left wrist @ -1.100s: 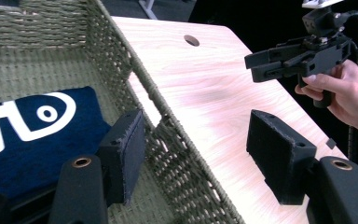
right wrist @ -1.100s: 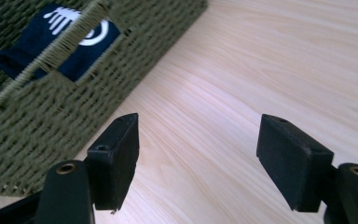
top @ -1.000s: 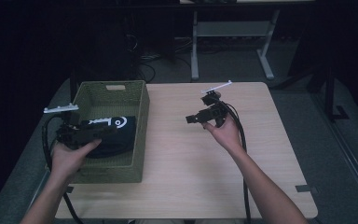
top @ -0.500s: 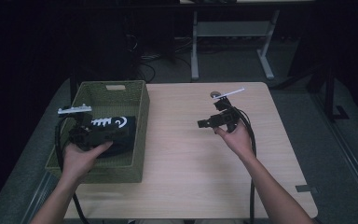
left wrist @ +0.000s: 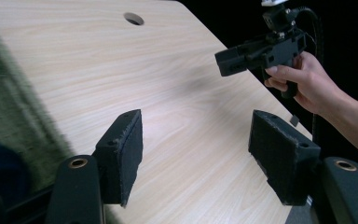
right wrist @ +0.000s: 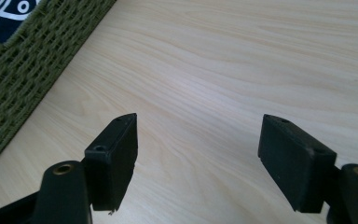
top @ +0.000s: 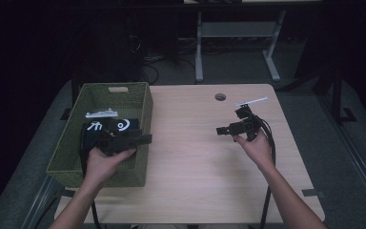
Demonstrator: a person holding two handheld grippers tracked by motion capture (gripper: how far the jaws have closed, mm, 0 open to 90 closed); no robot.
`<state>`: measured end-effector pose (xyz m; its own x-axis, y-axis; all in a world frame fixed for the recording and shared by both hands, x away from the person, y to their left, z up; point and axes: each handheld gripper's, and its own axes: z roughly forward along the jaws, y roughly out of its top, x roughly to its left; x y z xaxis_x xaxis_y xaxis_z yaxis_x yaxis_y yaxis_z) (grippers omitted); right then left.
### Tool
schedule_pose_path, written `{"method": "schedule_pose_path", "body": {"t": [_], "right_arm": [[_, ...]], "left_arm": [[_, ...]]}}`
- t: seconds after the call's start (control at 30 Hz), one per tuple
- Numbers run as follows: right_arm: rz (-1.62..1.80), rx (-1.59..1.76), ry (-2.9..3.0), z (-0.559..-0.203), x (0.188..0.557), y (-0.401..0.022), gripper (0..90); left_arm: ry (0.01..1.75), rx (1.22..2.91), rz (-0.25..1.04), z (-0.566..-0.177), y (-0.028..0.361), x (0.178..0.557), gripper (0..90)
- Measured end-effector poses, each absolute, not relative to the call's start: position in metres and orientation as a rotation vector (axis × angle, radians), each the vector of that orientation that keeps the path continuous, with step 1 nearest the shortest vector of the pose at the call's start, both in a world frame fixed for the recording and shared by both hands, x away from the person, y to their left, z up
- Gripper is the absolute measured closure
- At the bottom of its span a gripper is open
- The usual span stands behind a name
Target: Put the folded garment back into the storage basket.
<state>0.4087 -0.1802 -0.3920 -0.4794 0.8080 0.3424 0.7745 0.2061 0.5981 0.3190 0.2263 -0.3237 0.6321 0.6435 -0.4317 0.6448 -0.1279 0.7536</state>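
Navy cloth (top: 116, 126), white marks (perhaps lettering), unreadable

dark room, grey floor (top: 343, 157), seemingly a white desk frame (top: 233, 33).

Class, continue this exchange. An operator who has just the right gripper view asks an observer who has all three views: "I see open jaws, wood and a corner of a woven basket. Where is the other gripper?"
Observer: The left gripper is over the right rim of the green basket, pointing toward the middle of the table.
Operator: Is it carrying anything?
Observer: No. In the left gripper view its jaws stand apart with bare wood between them.
Operator: Anything farther out on the tabletop?
Observer: A round hole near the far edge.
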Motion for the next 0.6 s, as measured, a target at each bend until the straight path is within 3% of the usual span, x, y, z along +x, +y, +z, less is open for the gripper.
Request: {"method": "schedule_pose_path", "body": {"t": [0.6], "right_arm": [[1.143, 1.641, 2.346, -0.402, 0.392, -0.225, 27.3]], "left_arm": [[0.966, 1.85, -0.067, -0.338, 0.17, 0.325, 33.5]]}}
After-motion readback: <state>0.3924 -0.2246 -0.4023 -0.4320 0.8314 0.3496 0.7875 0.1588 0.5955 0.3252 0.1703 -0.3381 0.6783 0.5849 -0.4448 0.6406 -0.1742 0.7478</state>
